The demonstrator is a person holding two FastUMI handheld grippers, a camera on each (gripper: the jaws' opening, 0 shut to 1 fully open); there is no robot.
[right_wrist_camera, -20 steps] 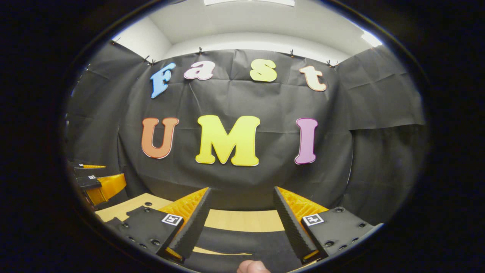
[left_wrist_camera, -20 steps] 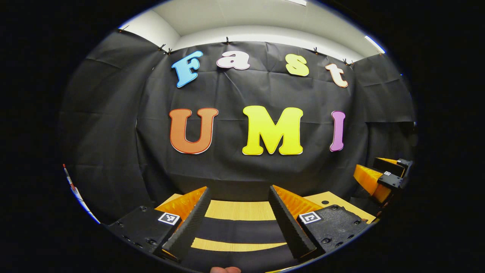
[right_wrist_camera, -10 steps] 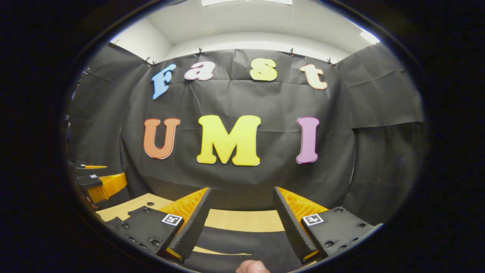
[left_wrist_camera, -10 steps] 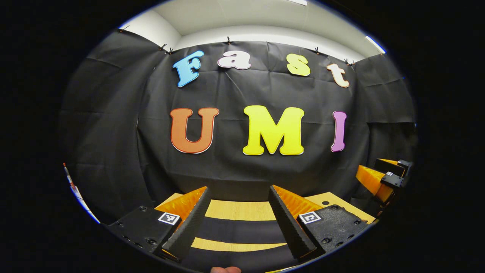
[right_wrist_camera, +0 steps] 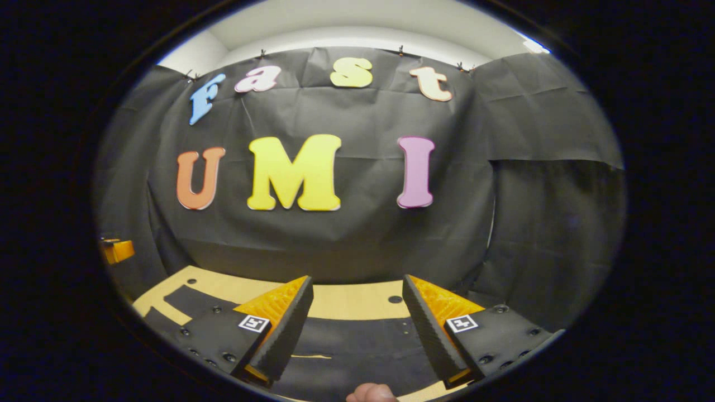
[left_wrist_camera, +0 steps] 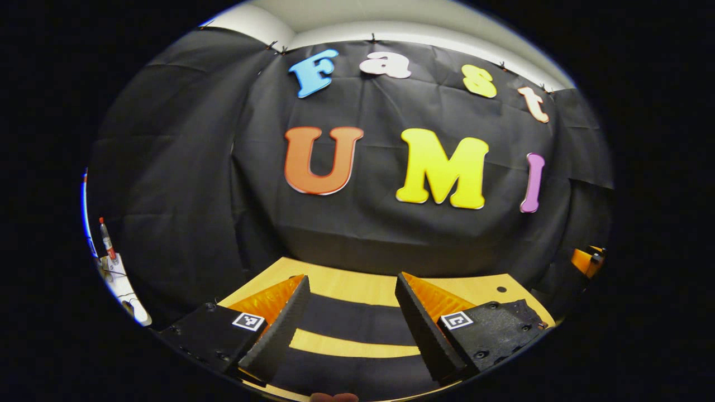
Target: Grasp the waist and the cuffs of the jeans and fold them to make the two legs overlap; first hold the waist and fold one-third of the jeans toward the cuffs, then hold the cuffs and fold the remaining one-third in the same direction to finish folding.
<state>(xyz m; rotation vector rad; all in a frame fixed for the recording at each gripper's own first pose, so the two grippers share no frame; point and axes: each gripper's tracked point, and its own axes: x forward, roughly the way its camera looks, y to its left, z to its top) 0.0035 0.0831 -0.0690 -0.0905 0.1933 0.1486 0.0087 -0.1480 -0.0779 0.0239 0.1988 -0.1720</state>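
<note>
My left gripper (left_wrist_camera: 349, 290) stands open above the table (left_wrist_camera: 357, 286), its two wedge-shaped fingers (left_wrist_camera: 279, 329) spread wide with nothing between them. Each finger has a ribbed black pad on its inner face and ridged orange plastic behind, bolted to a matte black block that carries a small square marker. Below lies the jeans (left_wrist_camera: 352, 326), a flat, dark, matte fabric. In the left gripper view two dark bands of it run across pale wood-grain, with a strip of bare table between them.

My right gripper (right_wrist_camera: 354, 287) is also parted and empty, its fingers of the same make. In the right gripper view the dark cloth spreads wide under the fingertips and reaches to the left in a narrower band. A sliver of orange plastic shows at the far left edge; I cannot tell what it is. The tabletop has small round holes (right_wrist_camera: 395, 299).
</note>
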